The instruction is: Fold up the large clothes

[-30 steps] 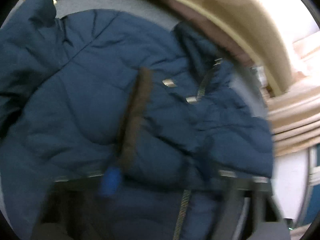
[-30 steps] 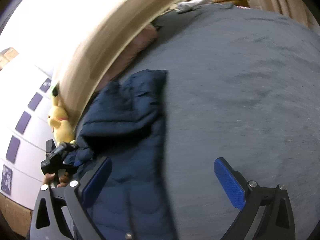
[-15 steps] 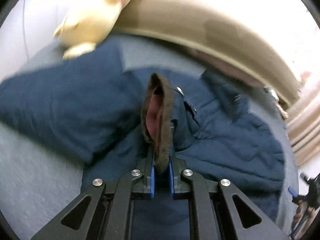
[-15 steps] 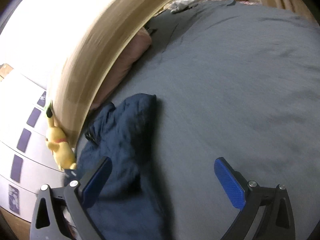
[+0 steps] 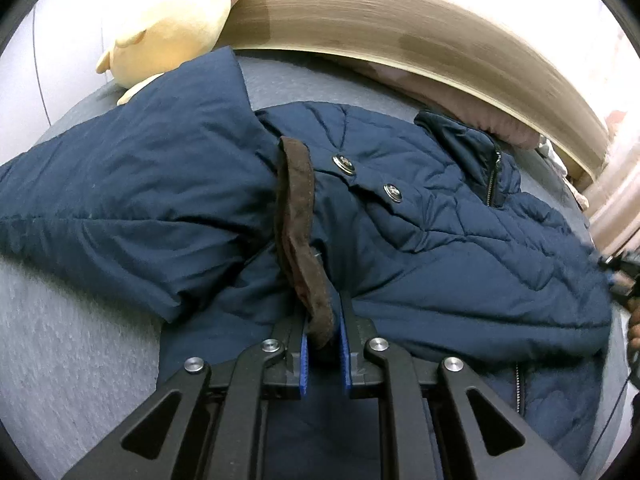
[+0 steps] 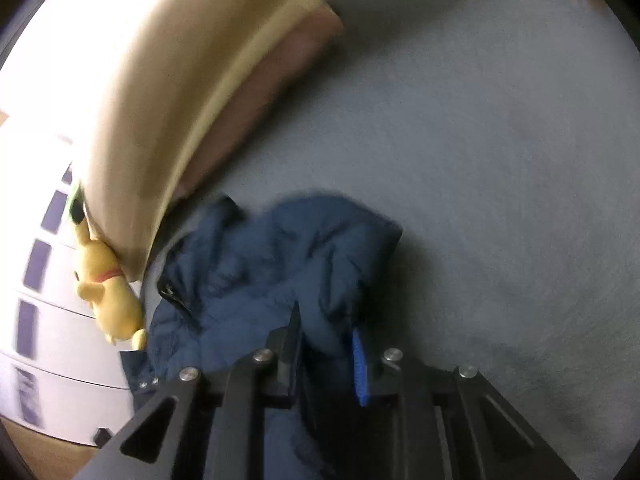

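Observation:
A navy quilted jacket point(image 5: 440, 216) lies spread on a grey bed point(image 5: 72, 360), one sleeve point(image 5: 132, 200) stretched to the left. My left gripper point(image 5: 322, 336) is shut on the jacket's brown-trimmed edge point(image 5: 298, 216), near the two metal snaps. In the right wrist view the jacket point(image 6: 280, 264) lies bunched near the headboard. My right gripper point(image 6: 326, 344) is shut on a fold of its navy fabric. That view is blurred.
A yellow plush toy point(image 5: 176, 20) lies at the bed's head corner, touching the sleeve; it also shows in the right wrist view point(image 6: 108, 284). A beige headboard point(image 5: 440, 52) and a pink pillow point(image 6: 272, 92) run along the far edge. Grey bedding point(image 6: 500, 200) extends right.
My right gripper was open over the bed and has now shut on the jacket fabric. My left gripper keeps its hold on the brown-trimmed edge and has dropped lower toward the jacket.

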The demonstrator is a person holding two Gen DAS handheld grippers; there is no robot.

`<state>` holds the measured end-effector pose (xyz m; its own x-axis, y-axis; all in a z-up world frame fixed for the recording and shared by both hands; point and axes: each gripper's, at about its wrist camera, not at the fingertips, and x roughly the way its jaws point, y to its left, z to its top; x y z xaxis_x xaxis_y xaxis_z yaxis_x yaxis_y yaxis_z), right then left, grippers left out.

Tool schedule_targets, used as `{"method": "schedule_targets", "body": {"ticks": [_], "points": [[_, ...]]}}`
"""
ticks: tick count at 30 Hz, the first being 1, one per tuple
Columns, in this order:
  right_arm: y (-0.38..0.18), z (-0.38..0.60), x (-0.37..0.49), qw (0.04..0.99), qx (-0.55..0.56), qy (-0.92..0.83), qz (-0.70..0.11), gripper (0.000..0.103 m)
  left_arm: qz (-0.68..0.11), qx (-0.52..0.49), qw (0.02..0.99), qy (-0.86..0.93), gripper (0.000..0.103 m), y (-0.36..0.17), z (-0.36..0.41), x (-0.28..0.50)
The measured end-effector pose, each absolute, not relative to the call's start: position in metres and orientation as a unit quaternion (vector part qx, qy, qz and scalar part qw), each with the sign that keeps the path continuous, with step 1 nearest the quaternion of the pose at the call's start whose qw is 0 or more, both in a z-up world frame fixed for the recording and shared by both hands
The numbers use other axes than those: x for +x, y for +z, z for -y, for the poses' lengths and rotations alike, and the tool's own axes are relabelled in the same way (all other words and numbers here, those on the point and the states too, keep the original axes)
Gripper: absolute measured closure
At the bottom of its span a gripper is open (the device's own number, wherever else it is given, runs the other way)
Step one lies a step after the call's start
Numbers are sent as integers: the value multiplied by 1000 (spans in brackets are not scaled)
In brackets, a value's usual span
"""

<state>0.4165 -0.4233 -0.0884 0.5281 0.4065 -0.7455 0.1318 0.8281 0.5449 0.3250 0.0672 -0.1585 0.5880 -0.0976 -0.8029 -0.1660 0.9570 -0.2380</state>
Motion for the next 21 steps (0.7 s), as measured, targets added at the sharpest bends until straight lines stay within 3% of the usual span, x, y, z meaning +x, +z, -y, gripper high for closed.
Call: {"method": "schedule_targets", "body": {"ticks": [3, 5, 6, 8, 12, 17, 19, 20, 21], "points": [[-97, 407, 415, 848, 183, 41, -496, 78, -453, -146, 880, 13, 87, -164, -68, 328], [-129, 409, 417, 828, 176, 16, -533, 59, -456, -141, 879, 16, 87, -164, -68, 326], [-126, 412, 409, 841, 180, 11, -510, 33, -458, -134, 879, 17, 87, -164, -66, 327], [-116, 417, 395, 849, 197, 15, -489, 3, -459, -122, 880, 17, 87, -164, -64, 328], [-93, 429, 358, 850, 225, 42, -475, 3, -459, -118, 880, 18, 85, -165, -64, 329], [-116, 431, 321, 810, 256, 66, -523, 4, -462, -115, 879, 20, 84, -165, -62, 331], [-124, 419, 320, 802, 230, 82, -545, 44, -462, -109, 880, 22, 83, -166, -59, 333], [-123, 412, 320, 799, 219, 98, -552, 73, -464, -105, 879, 21, 83, -165, -58, 334], [-116, 409, 317, 805, 208, 94, -547, 74, -465, -102, 879, 21, 83, -165, -57, 334]]}}
